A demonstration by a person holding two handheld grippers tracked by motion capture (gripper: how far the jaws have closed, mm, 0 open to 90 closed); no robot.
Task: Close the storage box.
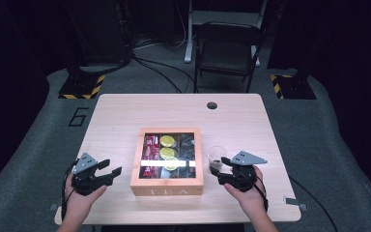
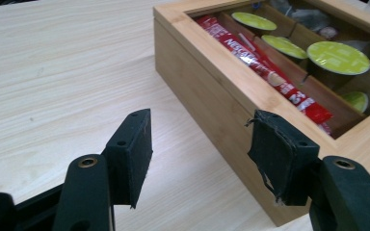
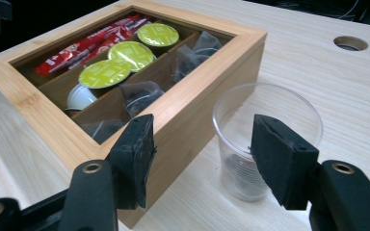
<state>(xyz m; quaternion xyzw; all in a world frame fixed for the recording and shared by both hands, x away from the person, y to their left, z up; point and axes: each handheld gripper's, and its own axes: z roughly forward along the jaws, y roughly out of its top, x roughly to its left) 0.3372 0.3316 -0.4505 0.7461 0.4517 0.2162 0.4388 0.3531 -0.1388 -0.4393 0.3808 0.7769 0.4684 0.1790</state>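
Both grippers spread, nothing pinched: left gripper point(image 1: 110, 174) just beside tea box point(image 1: 166, 186) left wall, right gripper point(image 1: 225, 172) near cup point(image 1: 217, 155). Box mid-table, cup just right of it. Judged: pre-grasp stage. Next: right jaws straddle cup, then close gently.

A shallow wooden tea box point(image 1: 167, 185) marked "TEA" is seen lying flat at the middle of the tabletop point(image 1: 125, 111), its glazed lid shut. Just beside its right wall, a clear plastic cup point(image 3: 265, 139) stands upright.
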